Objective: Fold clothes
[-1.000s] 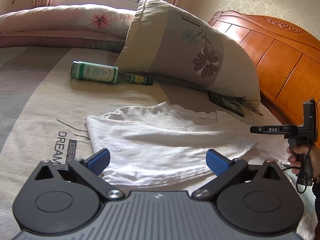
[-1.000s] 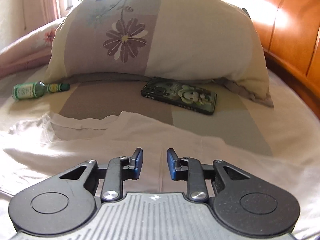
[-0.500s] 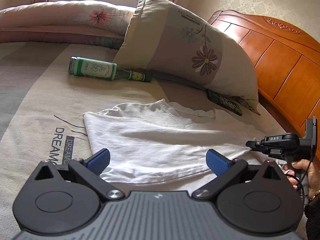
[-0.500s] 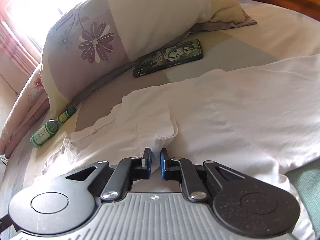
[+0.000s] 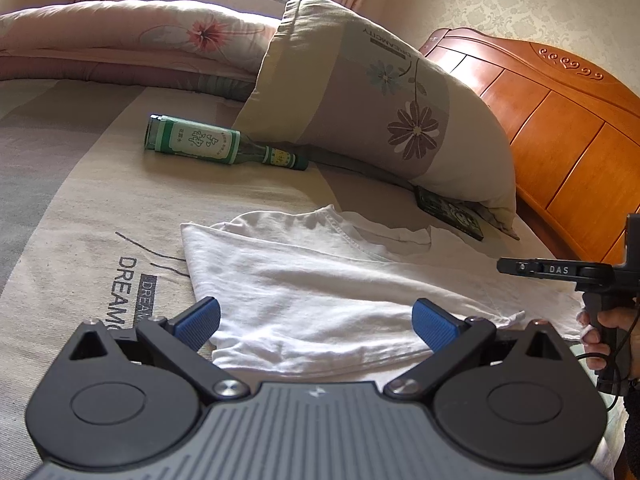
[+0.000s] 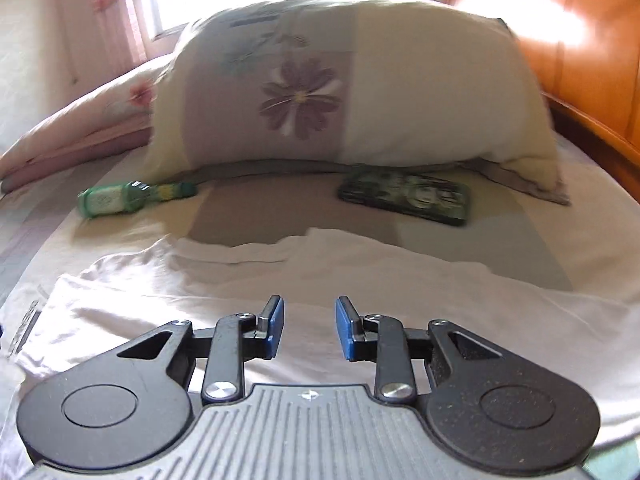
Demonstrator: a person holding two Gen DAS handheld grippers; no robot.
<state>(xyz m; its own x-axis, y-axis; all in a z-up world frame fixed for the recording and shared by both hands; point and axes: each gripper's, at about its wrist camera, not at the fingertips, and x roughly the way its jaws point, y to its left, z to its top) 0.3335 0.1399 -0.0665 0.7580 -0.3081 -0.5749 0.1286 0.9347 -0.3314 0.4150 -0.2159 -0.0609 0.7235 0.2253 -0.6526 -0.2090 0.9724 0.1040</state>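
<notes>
White shirt [image 5: 320, 296] is lying partly folded on the bed [image 5: 80, 208], in front of the flowered pillow [image 5: 380, 120] (a green bottle [image 5: 200, 142] and a phone [image 6: 404, 196] are lying beside it). I am holding my left hand-held gripper [image 5: 316, 318] wide open over its near edge, gripping nothing. My right hand-held gripper [image 6: 310, 328] is opening, with nothing caught between its pads.

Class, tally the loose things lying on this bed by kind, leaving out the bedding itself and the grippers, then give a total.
White garment: 1
Green glass bottle: 1
Phone in a patterned case: 1
Flowered pillow: 1
Total: 4
</notes>
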